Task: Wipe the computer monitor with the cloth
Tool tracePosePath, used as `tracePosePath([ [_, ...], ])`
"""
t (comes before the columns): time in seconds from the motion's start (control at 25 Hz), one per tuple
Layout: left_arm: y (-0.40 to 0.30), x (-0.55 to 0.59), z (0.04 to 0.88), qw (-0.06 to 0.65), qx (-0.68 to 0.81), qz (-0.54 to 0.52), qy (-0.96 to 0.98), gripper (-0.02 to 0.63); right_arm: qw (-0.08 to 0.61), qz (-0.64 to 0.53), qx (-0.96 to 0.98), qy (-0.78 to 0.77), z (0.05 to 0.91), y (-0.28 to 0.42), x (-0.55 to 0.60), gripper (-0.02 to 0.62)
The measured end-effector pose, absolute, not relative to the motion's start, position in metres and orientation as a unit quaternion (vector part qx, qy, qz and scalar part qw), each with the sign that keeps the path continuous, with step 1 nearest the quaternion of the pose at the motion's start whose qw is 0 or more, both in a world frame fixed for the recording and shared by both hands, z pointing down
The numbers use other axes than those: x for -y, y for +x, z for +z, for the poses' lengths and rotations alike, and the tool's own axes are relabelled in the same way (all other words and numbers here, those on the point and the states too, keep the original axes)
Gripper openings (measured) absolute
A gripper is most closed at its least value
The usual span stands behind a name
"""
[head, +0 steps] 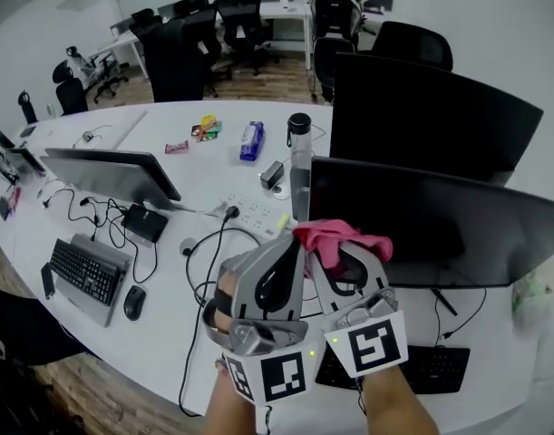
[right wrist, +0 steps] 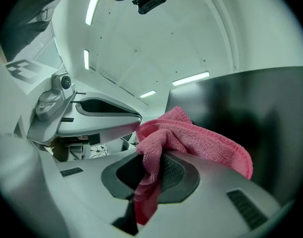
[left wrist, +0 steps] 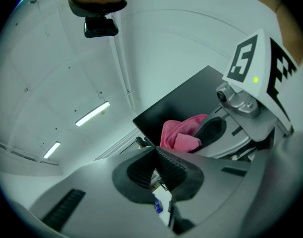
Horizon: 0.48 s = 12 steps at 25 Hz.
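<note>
The right gripper point(right wrist: 151, 170) is clamped on the pink cloth point(right wrist: 191, 138): its own view shows the 2 dark pads pinching a fold of the fabric, with 1 tail hanging down between them and the rest bunched over the upper jaw towards the computer monitor point(right wrist: 250, 108). From that view it is hard to judge whether the cloth touches the screen. The head view places the cloth at the monitor's top left corner, draped over the right gripper's tips, and it seems to sit just at the edge of the dark panel rather than flat on it. The left gripper point(left wrist: 153, 165) has its jaws brought together with nothing between them. Its own view shows the ribbed pads meeting at their tips, and beyond them the right gripper, the cloth and a corner of the monitor. Only the head view shows that the 2 grippers are side by side, almost touching, and what lies on the white desk point(head: 204, 152). Behind the monitor stands a second monitor point(head: 422, 116), and below its lower edge lies a black keyboard point(head: 431, 370). Just beside its left edge is a clear bottle point(head: 299, 143). Well to the left are a third screen point(head: 109, 175), another keyboard point(head: 86, 270) and a mouse point(head: 134, 302).
</note>
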<state>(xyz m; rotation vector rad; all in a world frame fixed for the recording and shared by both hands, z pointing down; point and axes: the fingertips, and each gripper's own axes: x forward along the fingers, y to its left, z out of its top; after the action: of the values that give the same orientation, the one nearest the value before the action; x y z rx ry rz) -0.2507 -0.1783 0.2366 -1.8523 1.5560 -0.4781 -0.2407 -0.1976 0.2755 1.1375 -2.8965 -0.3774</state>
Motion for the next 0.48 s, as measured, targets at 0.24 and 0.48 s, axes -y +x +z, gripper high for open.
tracePosePath([
  [0.24,-0.249,0.187,0.214,0.352,-0.595,-0.171,-0.702,0.003,-0.011,-0.139,0.922,0.361,0.246,-0.24,0.199,0.063],
  [0.48,-0.255,0.191,0.189,0.368,-0.598,-0.159,-0.694,0.003,-0.021,-0.155,0.918,0.364,0.219,-0.241,0.2,0.063],
])
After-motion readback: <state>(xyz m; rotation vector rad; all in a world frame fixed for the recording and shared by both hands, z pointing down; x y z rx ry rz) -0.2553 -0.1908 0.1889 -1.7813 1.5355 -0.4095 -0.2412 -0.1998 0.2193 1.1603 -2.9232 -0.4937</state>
